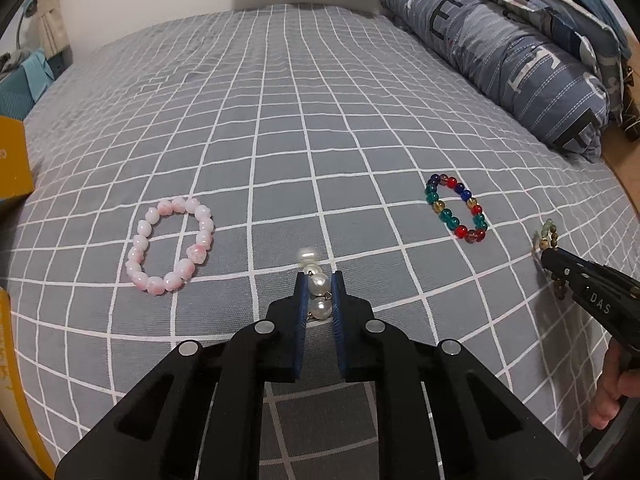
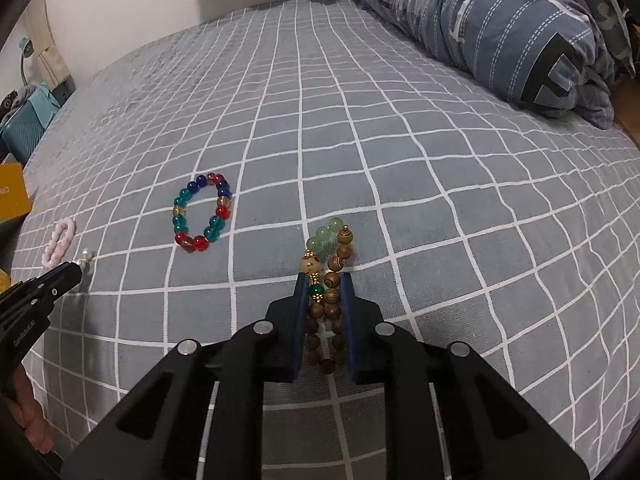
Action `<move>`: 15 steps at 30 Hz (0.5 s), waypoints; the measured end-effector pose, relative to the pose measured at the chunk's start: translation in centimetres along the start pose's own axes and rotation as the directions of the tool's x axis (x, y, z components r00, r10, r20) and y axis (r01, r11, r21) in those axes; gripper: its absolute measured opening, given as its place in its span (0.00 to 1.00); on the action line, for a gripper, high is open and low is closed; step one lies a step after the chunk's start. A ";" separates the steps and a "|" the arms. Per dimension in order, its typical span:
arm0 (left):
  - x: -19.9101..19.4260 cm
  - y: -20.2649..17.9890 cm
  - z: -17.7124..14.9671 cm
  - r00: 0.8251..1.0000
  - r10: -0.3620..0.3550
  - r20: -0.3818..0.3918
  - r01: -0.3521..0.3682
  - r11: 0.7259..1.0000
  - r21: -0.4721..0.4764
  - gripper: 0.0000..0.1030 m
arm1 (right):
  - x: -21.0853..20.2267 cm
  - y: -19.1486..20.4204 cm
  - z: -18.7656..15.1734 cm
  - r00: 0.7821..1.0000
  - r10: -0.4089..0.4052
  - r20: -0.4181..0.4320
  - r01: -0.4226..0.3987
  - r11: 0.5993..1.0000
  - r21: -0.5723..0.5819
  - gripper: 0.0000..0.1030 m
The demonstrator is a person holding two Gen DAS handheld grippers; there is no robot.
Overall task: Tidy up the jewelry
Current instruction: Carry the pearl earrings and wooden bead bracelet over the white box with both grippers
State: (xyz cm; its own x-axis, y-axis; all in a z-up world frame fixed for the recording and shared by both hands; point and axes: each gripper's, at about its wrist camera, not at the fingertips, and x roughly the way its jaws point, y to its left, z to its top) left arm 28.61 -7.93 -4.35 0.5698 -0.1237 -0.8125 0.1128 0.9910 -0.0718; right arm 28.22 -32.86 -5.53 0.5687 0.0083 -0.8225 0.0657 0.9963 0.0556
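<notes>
My left gripper (image 1: 319, 280) is shut on a white pearl bracelet (image 1: 316, 280) and holds it over the grey checked bedspread (image 1: 320, 120). My right gripper (image 2: 325, 280) is shut on a brown wooden bead bracelet with green beads (image 2: 332, 268). A pink bead bracelet (image 1: 170, 245) lies on the bed to the left of my left gripper. A multicoloured glass bead bracelet (image 1: 456, 208) lies between the two grippers; it also shows in the right wrist view (image 2: 202, 212). The right gripper (image 1: 550, 258) shows at the right edge of the left wrist view.
A rolled blue-grey quilt (image 1: 520, 52) lies along the right side of the bed. A yellow box (image 1: 12, 160) stands at the left edge. A teal crate (image 2: 24, 128) sits beyond the bed at the far left.
</notes>
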 end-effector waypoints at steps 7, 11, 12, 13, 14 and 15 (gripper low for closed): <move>-0.8 0.3 -0.2 1.000 -0.005 0.003 0.005 1.000 -0.013 0.11 | -1.1 0.1 -0.2 1.000 0.009 0.024 -0.009 1.000 -0.007 0.14; -1.8 0.4 -0.3 1.000 -0.010 0.016 0.010 1.000 -0.018 0.11 | -1.8 0.3 -0.3 0.999 0.012 0.034 -0.011 1.000 -0.008 0.14; -2.1 0.4 -0.2 1.000 -0.010 0.019 0.011 1.000 -0.018 0.11 | -2.0 0.3 -0.4 0.999 0.012 0.037 -0.012 1.000 -0.008 0.14; -2.2 0.4 -0.2 1.000 -0.011 0.021 0.011 1.000 -0.018 0.11 | -2.2 0.3 -0.4 0.999 0.011 0.038 -0.011 1.000 -0.007 0.14; -2.4 0.4 -0.2 1.000 -0.011 0.023 0.011 1.000 -0.019 0.11 | -2.4 0.4 -0.4 0.999 0.011 0.041 -0.011 1.000 -0.009 0.14; -2.6 0.4 -0.1 1.000 -0.011 0.024 0.011 1.000 -0.018 0.11 | -2.6 0.5 -0.5 0.999 0.012 0.043 -0.012 1.000 -0.010 0.14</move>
State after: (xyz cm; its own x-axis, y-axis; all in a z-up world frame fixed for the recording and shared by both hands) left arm 27.11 -7.26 -2.35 0.5880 -0.1356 -0.7974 0.1045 0.9903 -0.0913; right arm 26.40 -32.39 -3.63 0.6041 0.0169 -0.7967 0.0506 0.9969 0.0596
